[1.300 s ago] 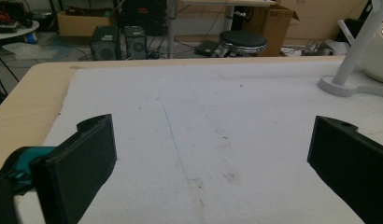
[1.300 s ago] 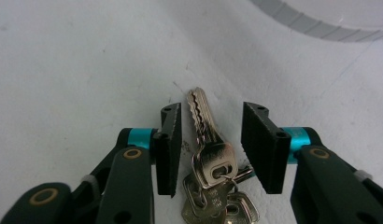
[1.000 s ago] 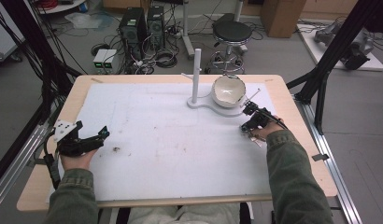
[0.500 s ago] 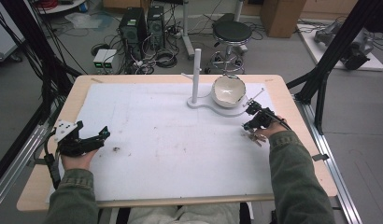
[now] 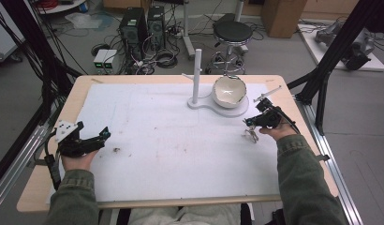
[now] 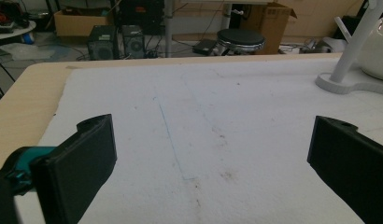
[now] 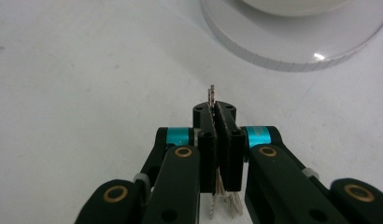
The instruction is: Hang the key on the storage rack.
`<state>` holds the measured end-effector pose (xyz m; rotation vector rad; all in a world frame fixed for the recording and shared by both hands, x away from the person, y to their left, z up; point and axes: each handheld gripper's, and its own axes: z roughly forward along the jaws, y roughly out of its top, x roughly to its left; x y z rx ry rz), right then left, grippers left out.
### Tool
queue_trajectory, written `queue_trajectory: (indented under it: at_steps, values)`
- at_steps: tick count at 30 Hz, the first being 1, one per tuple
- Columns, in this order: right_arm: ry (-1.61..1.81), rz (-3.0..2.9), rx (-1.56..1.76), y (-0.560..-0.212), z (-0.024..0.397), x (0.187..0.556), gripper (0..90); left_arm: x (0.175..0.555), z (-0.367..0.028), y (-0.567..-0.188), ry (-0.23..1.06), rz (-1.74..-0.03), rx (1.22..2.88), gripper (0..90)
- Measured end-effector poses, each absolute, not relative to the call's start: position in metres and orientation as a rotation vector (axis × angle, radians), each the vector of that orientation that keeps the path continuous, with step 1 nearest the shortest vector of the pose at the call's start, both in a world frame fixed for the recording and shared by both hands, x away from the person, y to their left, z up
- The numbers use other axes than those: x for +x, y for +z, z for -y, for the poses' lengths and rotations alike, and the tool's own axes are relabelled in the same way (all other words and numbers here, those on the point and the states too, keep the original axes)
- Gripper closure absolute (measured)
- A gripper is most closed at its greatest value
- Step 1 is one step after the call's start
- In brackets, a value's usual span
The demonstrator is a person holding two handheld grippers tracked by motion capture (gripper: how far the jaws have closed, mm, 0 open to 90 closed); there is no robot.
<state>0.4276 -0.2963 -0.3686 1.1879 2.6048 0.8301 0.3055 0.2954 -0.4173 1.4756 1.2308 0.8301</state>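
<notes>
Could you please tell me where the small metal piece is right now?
The small metal piece is clamped between the right gripper's shut jaws, at the high view's right, just in front of the white stand's base.

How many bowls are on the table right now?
1. The white bowl sits on the round end of the white stand base, beside its upright post, near the table's far edge.

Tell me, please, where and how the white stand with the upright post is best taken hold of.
Probably the upright post, just below its small side peg, with the jaws level. Come from the near left: the bowl sits on the flat base to the post's right, and the base looks too low to pinch. The open left gripper is free for it.
</notes>
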Motion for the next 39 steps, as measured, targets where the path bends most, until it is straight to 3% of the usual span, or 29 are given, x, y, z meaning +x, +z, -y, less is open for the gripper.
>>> queue_trajectory:
  at_steps: [20,39]
  values:
    - [1.099,-2.531,1.164,-0.334,0.300,0.415,87.6,0.308,-0.294,-0.418,0.824,-1.228,1.473,1.8]
    - [1.178,-2.505,1.089,-0.295,0.277,0.423,87.6,0.309,-0.293,-0.418,0.818,-1.221,1.476,1.8]
